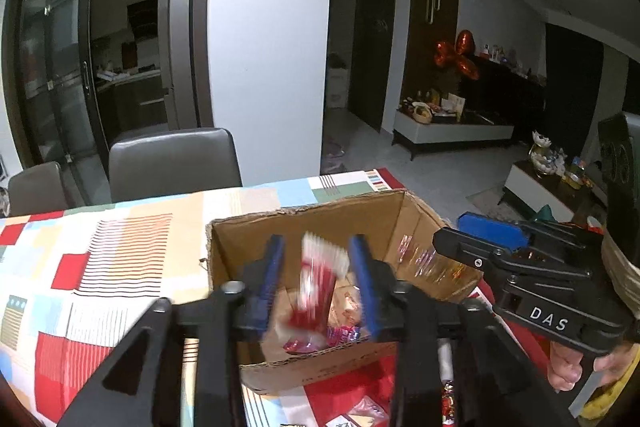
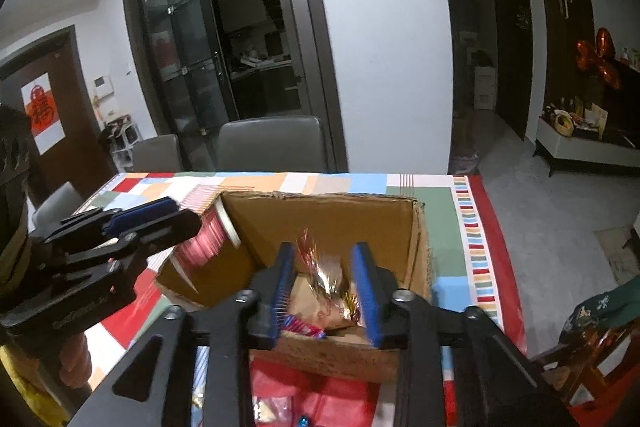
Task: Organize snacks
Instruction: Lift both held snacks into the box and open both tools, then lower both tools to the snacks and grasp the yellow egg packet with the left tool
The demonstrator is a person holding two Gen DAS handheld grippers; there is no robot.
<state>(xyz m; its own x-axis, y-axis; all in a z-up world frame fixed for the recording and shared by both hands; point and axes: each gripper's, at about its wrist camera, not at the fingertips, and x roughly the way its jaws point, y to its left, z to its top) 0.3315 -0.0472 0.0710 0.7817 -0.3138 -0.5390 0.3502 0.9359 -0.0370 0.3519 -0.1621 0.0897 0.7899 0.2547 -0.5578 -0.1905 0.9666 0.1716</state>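
2 grey chairs (image 1: pixel 172 163) stand behind the patchwork tablecloth (image 1: pixel 100 259); orange balloons (image 1: pixel 456 53) beyond.

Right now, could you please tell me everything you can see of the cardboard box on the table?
The cardboard box is plain brown corrugated card, open-topped, with ragged, torn top edges. It stands upright on the patchwork tablecloth near the table's right end. Inside lie several wrapped snacks, including a pink wrapper. A red and white packet, blurred, is over the opening between the left claw's fingers, and a shiny foil packet between the right claw's.
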